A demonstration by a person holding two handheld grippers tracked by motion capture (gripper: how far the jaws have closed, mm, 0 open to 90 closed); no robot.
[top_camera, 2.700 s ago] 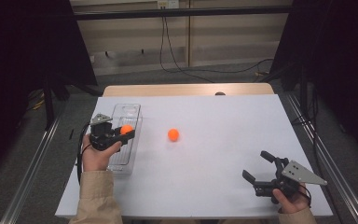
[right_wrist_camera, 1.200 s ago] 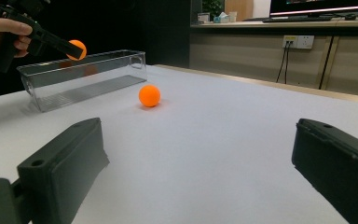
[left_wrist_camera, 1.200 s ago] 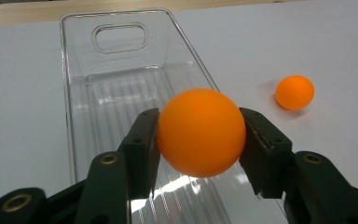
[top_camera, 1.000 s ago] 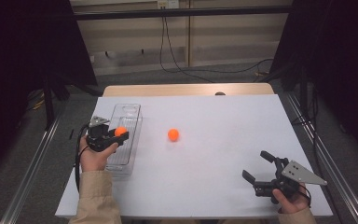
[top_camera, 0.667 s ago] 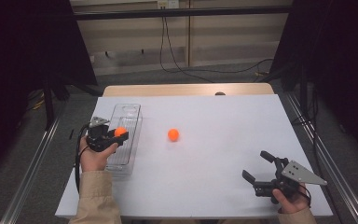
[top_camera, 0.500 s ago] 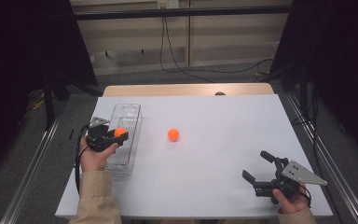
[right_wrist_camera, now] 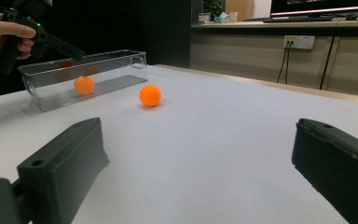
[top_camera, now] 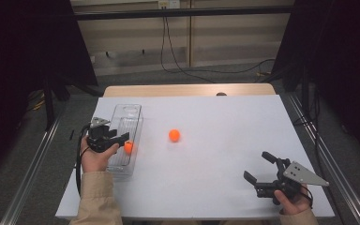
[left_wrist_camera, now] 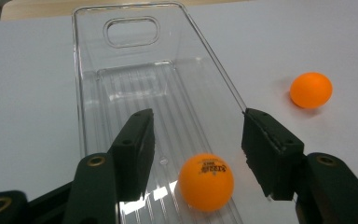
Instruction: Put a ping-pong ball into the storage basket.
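A clear plastic bin (top_camera: 130, 108) lies lengthwise at the table's left. One orange ball (top_camera: 129, 147) rests on the bin's ribbed floor near its near end; in the left gripper view this ball (left_wrist_camera: 206, 182) sits below and between the jaws, touching neither. My left gripper (top_camera: 121, 139) hovers open over that end of the bin (left_wrist_camera: 78, 93). A second orange ball (top_camera: 174, 135) lies on the bare table to the right of the bin. My right gripper (top_camera: 261, 169) is held open at the front right, far from both balls, with nothing between its fingers.
The white table (top_camera: 225, 112) has wide free room between the loose ball and the right gripper. A wooden strip (top_camera: 187, 90) runs along the far edge. Metal rails (top_camera: 33, 164) flank both sides, and cables lie on the floor beyond.
The left gripper has opened and the orange ball it held has dropped onto the bin's floor. The right gripper and the loose ball have not moved.
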